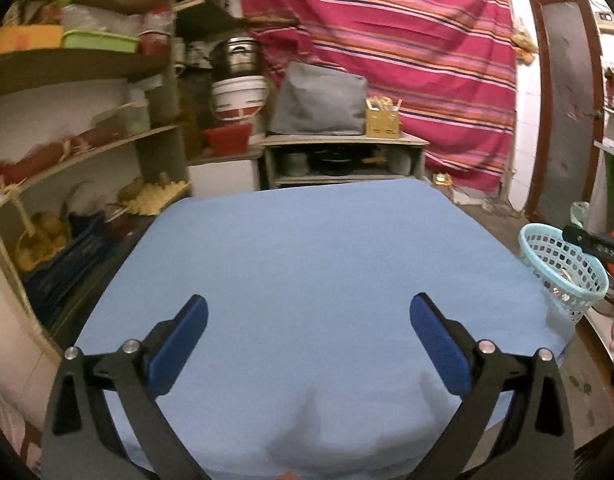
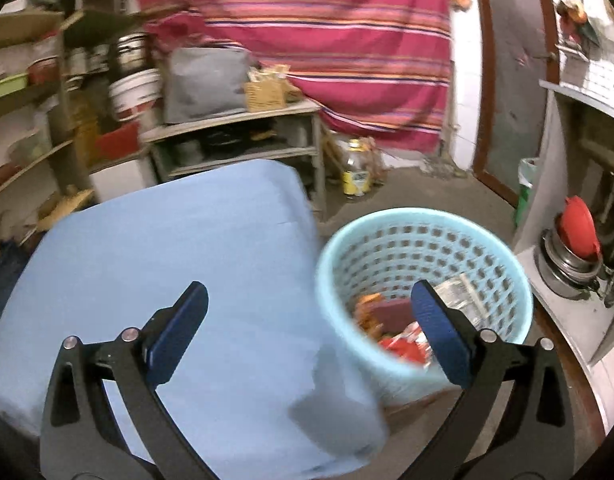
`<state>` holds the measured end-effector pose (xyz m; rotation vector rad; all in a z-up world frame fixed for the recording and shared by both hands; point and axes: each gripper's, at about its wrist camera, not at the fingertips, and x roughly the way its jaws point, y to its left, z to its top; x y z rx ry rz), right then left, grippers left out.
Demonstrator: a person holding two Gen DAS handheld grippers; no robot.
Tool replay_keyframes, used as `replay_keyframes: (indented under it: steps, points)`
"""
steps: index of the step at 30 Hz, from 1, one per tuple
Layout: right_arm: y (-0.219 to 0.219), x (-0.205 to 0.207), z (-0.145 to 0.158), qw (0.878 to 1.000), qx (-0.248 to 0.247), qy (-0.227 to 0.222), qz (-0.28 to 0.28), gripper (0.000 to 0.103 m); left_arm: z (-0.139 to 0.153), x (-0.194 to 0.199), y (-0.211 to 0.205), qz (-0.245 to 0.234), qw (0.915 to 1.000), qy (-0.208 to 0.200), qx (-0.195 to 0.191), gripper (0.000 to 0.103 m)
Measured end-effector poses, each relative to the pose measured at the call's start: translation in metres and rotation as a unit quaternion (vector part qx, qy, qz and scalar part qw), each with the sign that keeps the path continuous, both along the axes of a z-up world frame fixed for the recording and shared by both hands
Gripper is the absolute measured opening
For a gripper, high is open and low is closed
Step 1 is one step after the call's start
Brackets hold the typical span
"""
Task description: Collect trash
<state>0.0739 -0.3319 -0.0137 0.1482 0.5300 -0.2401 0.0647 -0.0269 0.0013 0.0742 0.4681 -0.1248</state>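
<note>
A light blue plastic mesh basket (image 2: 423, 248) stands on the floor right of the blue-covered table (image 2: 179, 248). It holds trash: red wrappers (image 2: 403, 346), an orange piece (image 2: 367, 312) and a crumpled silvery wrapper (image 2: 461, 296). My right gripper (image 2: 309, 302) is open and empty, over the table's right edge and the basket's rim. My left gripper (image 1: 309, 312) is open and empty above the bare blue table top (image 1: 307, 256). The basket (image 1: 563, 270) shows at the right edge of the left wrist view, with part of the right gripper (image 1: 595, 242) above it.
Cluttered shelves (image 1: 79, 152) stand left of the table. A low shelf unit (image 1: 343, 160) with a grey bag (image 1: 321, 100) stands behind it, before a striped red cloth (image 1: 407, 52). A counter with steel pots and a red lid (image 2: 577, 234) is right of the basket. A jar (image 2: 357, 170) stands on the floor.
</note>
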Motion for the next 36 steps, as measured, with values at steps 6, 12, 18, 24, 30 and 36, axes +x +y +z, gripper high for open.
replay_keyframes:
  steps: [6,12,18,24,30,36]
  points:
    - [0.070,-0.039,-0.016,0.999,-0.014,-0.020,0.038,0.099,-0.016,-0.015,0.017,0.026,0.9996,-0.006,0.008,0.099]
    - [0.111,-0.067,-0.023,0.995,-0.048,-0.060,0.057,0.099,-0.030,-0.027,0.031,0.034,0.9994,-0.009,-0.005,0.099]
    - [0.128,-0.074,-0.018,0.991,-0.067,-0.087,0.077,0.099,-0.036,-0.034,0.034,0.026,0.9993,-0.028,-0.006,0.099]
    - [0.124,-0.073,-0.018,0.991,-0.053,-0.090,0.078,0.099,-0.038,-0.037,0.033,0.022,0.9990,-0.037,-0.005,0.099]
    - [0.123,-0.074,-0.018,0.991,-0.054,-0.093,0.076,0.099,-0.037,-0.035,0.033,0.022,0.9988,-0.042,-0.011,0.099]
    - [0.129,-0.078,-0.015,0.990,-0.060,-0.103,0.080,0.099,-0.037,-0.033,0.035,0.026,0.9986,-0.043,-0.017,0.099]
